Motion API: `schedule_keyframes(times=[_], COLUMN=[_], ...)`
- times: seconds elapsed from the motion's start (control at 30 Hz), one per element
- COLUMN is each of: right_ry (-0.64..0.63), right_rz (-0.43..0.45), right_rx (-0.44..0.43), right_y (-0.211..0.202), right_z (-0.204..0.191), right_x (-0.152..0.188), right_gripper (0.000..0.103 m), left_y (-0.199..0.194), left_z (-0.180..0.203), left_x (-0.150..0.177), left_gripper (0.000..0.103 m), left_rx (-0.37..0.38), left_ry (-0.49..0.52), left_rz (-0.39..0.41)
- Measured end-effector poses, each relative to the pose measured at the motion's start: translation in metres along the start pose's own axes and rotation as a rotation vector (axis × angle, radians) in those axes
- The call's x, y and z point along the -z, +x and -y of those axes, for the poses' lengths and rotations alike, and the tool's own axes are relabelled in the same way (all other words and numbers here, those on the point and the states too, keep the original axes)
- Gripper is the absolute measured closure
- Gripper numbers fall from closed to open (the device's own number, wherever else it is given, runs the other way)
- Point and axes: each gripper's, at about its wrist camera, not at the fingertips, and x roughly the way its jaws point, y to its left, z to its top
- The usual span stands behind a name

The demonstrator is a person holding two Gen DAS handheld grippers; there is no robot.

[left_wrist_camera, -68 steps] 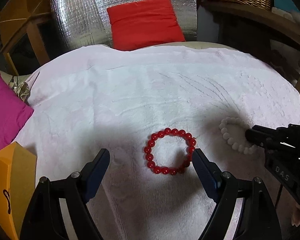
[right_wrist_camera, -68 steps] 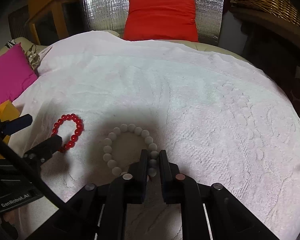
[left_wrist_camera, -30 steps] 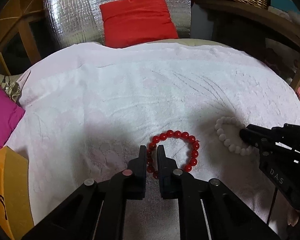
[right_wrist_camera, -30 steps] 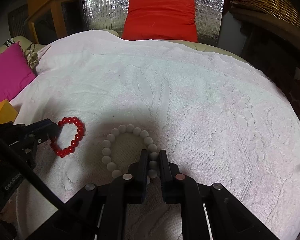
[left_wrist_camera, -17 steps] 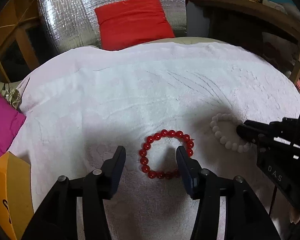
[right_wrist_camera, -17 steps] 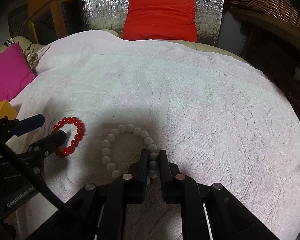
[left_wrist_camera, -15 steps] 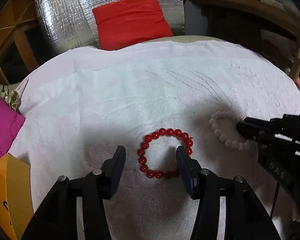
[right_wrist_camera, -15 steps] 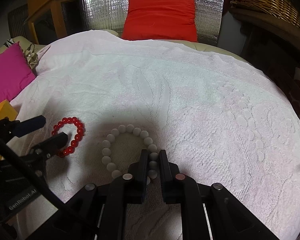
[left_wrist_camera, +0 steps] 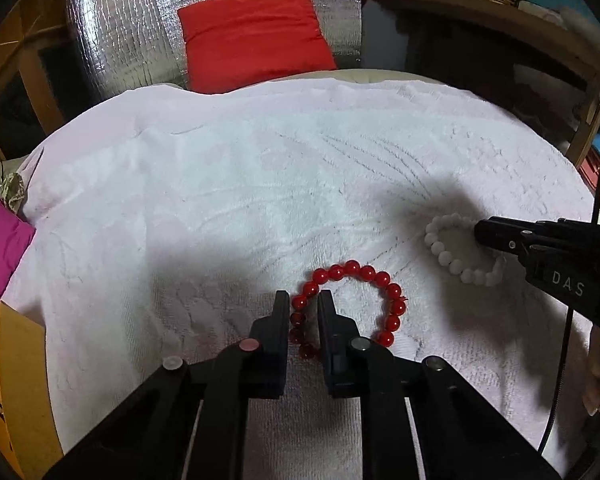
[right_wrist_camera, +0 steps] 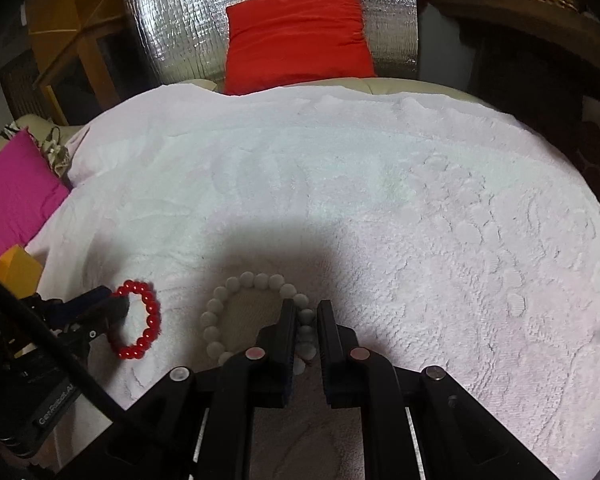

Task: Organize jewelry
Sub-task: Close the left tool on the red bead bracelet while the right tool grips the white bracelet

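A white towel (left_wrist_camera: 228, 184) covers the whole surface in front of me, with a red cushion (left_wrist_camera: 252, 36) at its far edge. My left gripper (left_wrist_camera: 303, 304) is closing its jaws on the left side of the red bead bracelet (left_wrist_camera: 364, 276), beads between the pads. My right gripper (right_wrist_camera: 303, 312) sits clamped on the white bead bracelet (right_wrist_camera: 236, 288), just right of the red one, both lying on the towel

A white, textured terry towel (right_wrist_camera: 380, 208) covers the cushioned surface. On it lie a bracelet of round red beads (left_wrist_camera: 356, 304), its left side between the left gripper's (left_wrist_camera: 303, 300) fingers, and a bracelet of round white beads (right_wrist_camera: 244, 312), its right side between the right gripper's (right_wrist_camera: 303, 308).
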Motion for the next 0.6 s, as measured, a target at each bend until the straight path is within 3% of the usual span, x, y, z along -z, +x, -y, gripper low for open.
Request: schedule_keyframes(times=[0.07, 0.1, 0.13, 0.17, 0.37, 0.43, 0.47, 0.53, 0.6], right_ry=[0.023, 0.03, 0.035, 0.04, 0.066, 0.07, 0.077, 0.087, 0.091], right_rz=[-0.01, -0.015, -0.02, -0.021, -0.033, -0.034, -0.034, -0.033, -0.038], right_rx=[-0.019, -0.024, -0.031, -0.038, -0.073, -0.081, -0.087, -0.094, -0.099], right_y=[0.001, 0.002, 0.003, 0.003, 0.005, 0.006, 0.005, 0.008, 0.008], right_z=[0.005, 0.006, 0.007, 0.008, 0.013, 0.015, 0.016, 0.02, 0.02], right_x=[-0.001, -0.001, -0.001, -0.001, -0.003, -0.005, -0.005, -0.008, -0.008], right_gripper=[0.091, 0.091, 0.091, 0.091, 0.09, 0.09, 0.09, 0.09, 0.09], left_y=[0.001, 0.002, 0.003, 0.003, 0.013, 0.015, 0.014, 0.012, 0.011], left_z=[0.0, -0.001, 0.0, 0.0, -0.003, -0.004, -0.004, -0.001, 0.002], left_x=[0.0, 0.001, 0.002, 0.002, 0.003, 0.003, 0.002, 0.001, 0.001], left_gripper=[0.074, 0.051, 0.034, 0.033, 0.035, 0.056, 0.058, 0.079, 0.088], left_rx=[0.0, -0.015, -0.038, -0.054, -0.029, 0.014, 0.025, 0.042, 0.061], left_ry=[0.0, -0.001, -0.001, 0.004, -0.004, -0.021, -0.026, -0.009, -0.008], left_rz=[-0.01, -0.014, -0.009, 0.001, -0.005, 0.002, 0.006, 0.013, 0.011])
